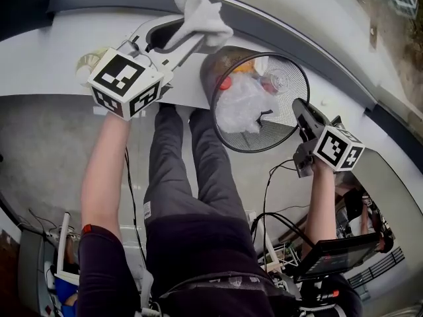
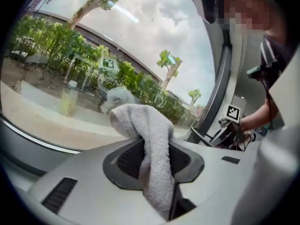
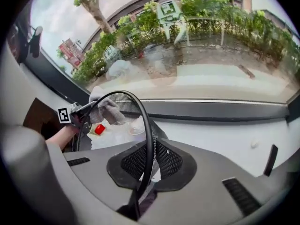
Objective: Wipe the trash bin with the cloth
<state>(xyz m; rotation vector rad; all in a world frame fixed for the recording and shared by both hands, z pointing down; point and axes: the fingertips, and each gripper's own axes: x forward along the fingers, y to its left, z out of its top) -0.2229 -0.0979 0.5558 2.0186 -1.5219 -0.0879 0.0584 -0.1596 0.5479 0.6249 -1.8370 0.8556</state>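
A black wire-mesh trash bin (image 1: pixel 213 71) lies tipped on the white ledge with its mouth toward me. Inside are clear plastic and a bottle with a red cap (image 1: pixel 226 82). My left gripper (image 1: pixel 175 39) is shut on a grey-white cloth (image 1: pixel 198 12), held up to the left of the bin's closed end. In the left gripper view the cloth (image 2: pixel 152 144) hangs down between the jaws. My right gripper (image 1: pixel 301 111) is shut on the bin's black rim (image 3: pixel 148 125) at its right side. From the right gripper view the cloth (image 3: pixel 107 109) shows at the bin's far side.
The white ledge (image 1: pixel 53 65) runs under a curved window with a dark frame (image 1: pixel 277 25). A pale yellowish bottle (image 1: pixel 88 61) stands by the left gripper's marker cube. Below are the person's legs, cables (image 1: pixel 268 197) and a dark screen (image 1: pixel 337 253).
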